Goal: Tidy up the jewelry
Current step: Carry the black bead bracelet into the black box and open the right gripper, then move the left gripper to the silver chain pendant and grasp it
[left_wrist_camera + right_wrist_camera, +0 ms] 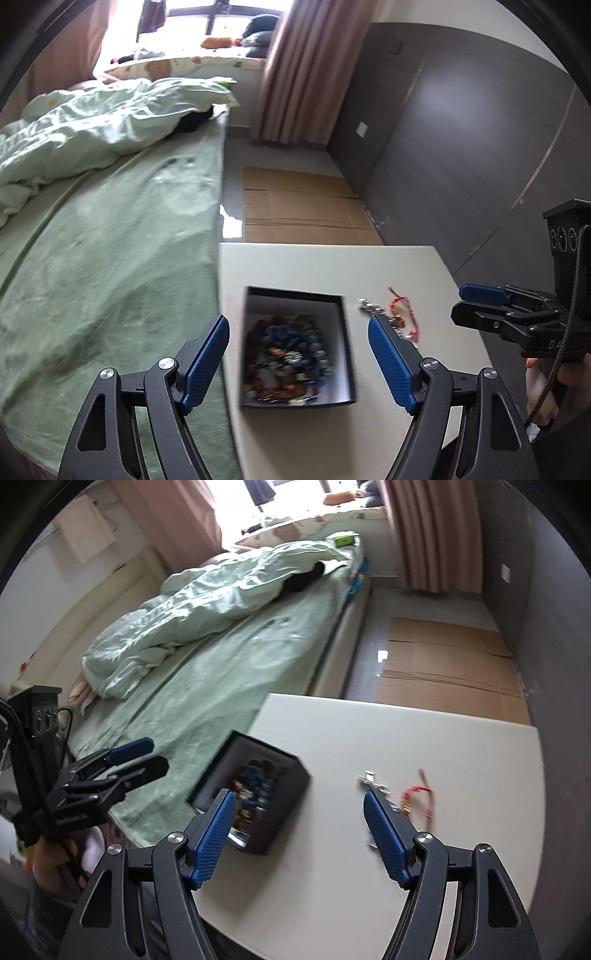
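1. My left hand-held gripper [297,345] is spread wide and empty, hovering over the black box [347,354] on the white worktop [325,266].
2. The box holds a blurred heap of beads [291,350], mostly blue and brown.
3. My right hand-held gripper [299,821] is released, nothing between its blue pads [216,830].
4. A silver chain [371,780] and a red cord bracelet [419,794] lie loose on the worktop, right of the box and near the right pad.
5. A green bed [221,672] borders the worktop.
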`<action>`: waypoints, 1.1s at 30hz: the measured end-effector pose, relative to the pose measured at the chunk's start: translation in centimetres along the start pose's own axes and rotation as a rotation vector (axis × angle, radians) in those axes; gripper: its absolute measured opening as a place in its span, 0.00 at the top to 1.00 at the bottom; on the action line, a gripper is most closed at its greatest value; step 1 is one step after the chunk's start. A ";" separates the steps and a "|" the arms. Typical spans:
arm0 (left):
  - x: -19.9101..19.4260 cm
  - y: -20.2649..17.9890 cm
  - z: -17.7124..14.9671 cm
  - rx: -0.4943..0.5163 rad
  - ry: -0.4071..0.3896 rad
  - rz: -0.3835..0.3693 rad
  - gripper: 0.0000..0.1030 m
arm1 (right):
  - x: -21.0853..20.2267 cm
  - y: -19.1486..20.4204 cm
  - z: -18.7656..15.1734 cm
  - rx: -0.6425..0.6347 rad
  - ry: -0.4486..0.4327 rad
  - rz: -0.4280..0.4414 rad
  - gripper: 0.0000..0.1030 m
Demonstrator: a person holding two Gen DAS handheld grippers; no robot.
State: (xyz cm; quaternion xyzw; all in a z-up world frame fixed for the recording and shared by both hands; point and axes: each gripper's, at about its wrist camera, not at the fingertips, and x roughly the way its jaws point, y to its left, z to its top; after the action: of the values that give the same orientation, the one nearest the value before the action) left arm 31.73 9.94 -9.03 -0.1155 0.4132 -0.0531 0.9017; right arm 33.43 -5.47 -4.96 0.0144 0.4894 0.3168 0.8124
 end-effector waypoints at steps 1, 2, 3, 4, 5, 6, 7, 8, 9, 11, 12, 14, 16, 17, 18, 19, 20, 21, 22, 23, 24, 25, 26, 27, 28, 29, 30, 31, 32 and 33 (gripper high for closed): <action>0.3 -0.7 0.1 0.012 0.003 -0.008 0.24 | -0.3 -0.6 -0.3 0.009 -0.002 -0.006 0.30; 0.5 -1.2 0.3 0.021 0.005 -0.015 0.24 | -0.5 -1.1 -0.5 0.016 -0.003 -0.011 0.30; 0.8 -1.7 0.4 0.032 0.008 -0.023 0.24 | -0.6 -1.6 -0.7 0.023 -0.004 -0.016 0.30; 1.1 -2.4 0.5 0.044 0.011 -0.032 0.24 | -0.8 -2.0 -0.8 0.031 -0.004 -0.019 0.30; 1.4 -2.8 0.6 0.053 0.014 -0.037 0.24 | -1.0 -2.7 -1.1 0.047 -0.005 -0.023 0.30; 1.7 -3.4 0.7 0.063 0.019 -0.045 0.24 | -1.1 -3.1 -1.3 0.057 -0.005 -0.026 0.30; 2.1 -3.9 0.9 0.070 0.024 -0.056 0.24 | -1.3 -3.9 -1.6 0.073 -0.007 -0.030 0.30; 2.3 -4.3 0.9 0.075 0.028 -0.064 0.24 | -1.4 -4.5 -1.8 0.085 -0.008 -0.034 0.30; 2.7 -4.8 1.0 0.083 0.034 -0.072 0.24 | -1.5 -4.9 -1.9 0.093 -0.009 -0.039 0.30; 3.6 -5.9 1.2 0.107 0.052 -0.080 0.24 | -1.6 -6.1 -2.4 0.119 -0.005 -0.047 0.31; 4.2 -6.6 1.3 0.122 0.067 -0.079 0.24 | -1.6 -6.6 -2.6 0.132 -0.004 -0.052 0.31; 5.0 -7.3 1.4 0.139 0.090 -0.075 0.25 | -1.6 -7.6 -3.0 0.149 -0.004 -0.058 0.33; 6.1 -8.0 1.5 0.143 0.121 -0.078 0.28 | -1.4 -8.5 -3.5 0.163 0.000 -0.061 0.38; 6.5 -8.3 1.5 0.142 0.133 -0.078 0.29 | -1.3 -9.0 -3.8 0.173 0.006 -0.062 0.40; 6.9 -8.6 1.6 0.139 0.147 -0.077 0.31 | -1.1 -9.3 -3.9 0.179 0.010 -0.063 0.41; 7.4 -8.8 1.7 0.137 0.162 -0.074 0.34 | -0.9 -9.8 -4.1 0.186 0.016 -0.065 0.42; 7.8 -9.1 1.9 0.136 0.175 -0.073 0.35 | -0.8 -10.2 -4.3 0.191 0.019 -0.068 0.42; 8.2 -9.3 2.0 0.135 0.186 -0.070 0.36 | -0.7 -10.6 -4.4 0.195 0.021 -0.069 0.43; 8.6 -9.4 2.1 0.135 0.195 -0.066 0.39 | -0.5 -10.9 -4.6 0.198 0.023 -0.069 0.44; 9.1 -9.7 2.2 0.135 0.208 -0.060 0.40 | -0.4 -11.2 -4.7 0.204 0.025 -0.066 0.46; 9.5 -9.8 2.2 0.134 0.217 -0.057 0.43 | -0.3 -11.6 -5.0 0.209 0.028 -0.066 0.47; 10.0 -10.0 2.3 0.132 0.232 -0.054 0.44 | -0.1 -11.9 -5.1 0.213 0.031 -0.068 0.47; 10.6 -10.2 2.4 0.132 0.246 -0.049 0.44 | 0.0 -12.3 -5.3 0.218 0.031 -0.070 0.47; 11.1 -10.5 2.4 0.131 0.258 -0.044 0.44 | 0.1 -12.7 -5.5 0.224 0.031 -0.071 0.47; 11.5 -10.6 2.4 0.130 0.270 -0.039 0.46 | 0.1 -13.0 -5.7 0.230 0.031 -0.069 0.47; 11.9 -10.8 2.4 0.127 0.284 -0.033 0.46 | 0.2 -13.3 -5.8 0.237 0.030 -0.068 0.47; 12.6 -11.1 2.3 0.122 0.303 -0.021 0.47 | 0.2 -13.6 -5.9 0.242 0.029 -0.068 0.47; 13.0 -11.2 2.3 0.118 0.317 -0.008 0.47 | 0.3 -14.0 -6.1 0.250 0.028 -0.067 0.47; 13.5 -11.3 2.2 0.111 0.328 0.002 0.47 | 0.4 -14.4 -6.2 0.257 0.027 -0.065 0.47; 14.2 -11.4 2.1 0.098 0.339 0.013 0.47 | 0.5 -14.6 -6.3 0.261 0.026 -0.064 0.47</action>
State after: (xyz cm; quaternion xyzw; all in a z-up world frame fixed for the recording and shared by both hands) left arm 42.59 -3.45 -15.24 -0.0582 0.5571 -0.0861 0.8239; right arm 35.84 -18.72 -13.49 0.1002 0.5374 0.2244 0.8067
